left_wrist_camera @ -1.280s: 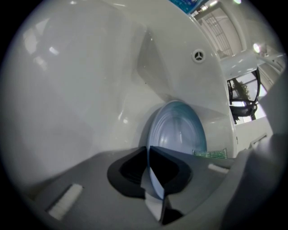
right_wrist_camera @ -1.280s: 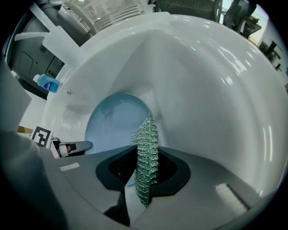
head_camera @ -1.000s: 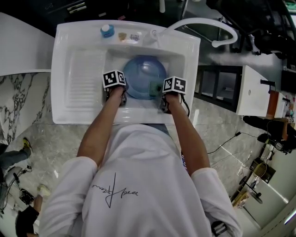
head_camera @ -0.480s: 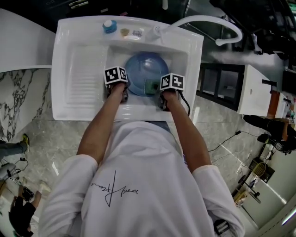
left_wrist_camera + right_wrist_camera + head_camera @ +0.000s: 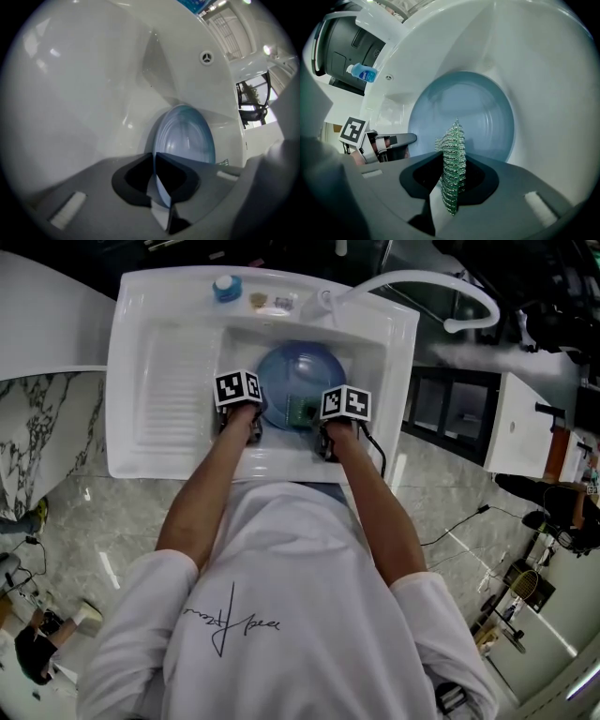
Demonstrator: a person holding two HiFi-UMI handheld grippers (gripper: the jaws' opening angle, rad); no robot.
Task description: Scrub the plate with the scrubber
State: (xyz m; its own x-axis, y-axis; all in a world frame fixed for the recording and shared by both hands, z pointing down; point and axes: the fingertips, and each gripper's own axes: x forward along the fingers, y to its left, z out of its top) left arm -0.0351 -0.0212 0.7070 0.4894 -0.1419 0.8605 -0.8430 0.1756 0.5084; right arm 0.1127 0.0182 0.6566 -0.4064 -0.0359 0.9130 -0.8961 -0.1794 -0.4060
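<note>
**A:** Fingers of the left gripper (image 5: 154, 164) are pinched shut on the blue plate (image 5: 185, 136), gripping its rim down in the sink (image 5: 84, 93) basin.

**B:** The right gripper (image 5: 451, 168) squeezes the green scrubber (image 5: 452, 154) over that plate. Only the head view catches the sink's ribbed drainboard (image 5: 173, 390).

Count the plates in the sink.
1: a blue plate in the sink basin, rim gripped by the left hand-held gripper. Another could hide behind it.
</note>
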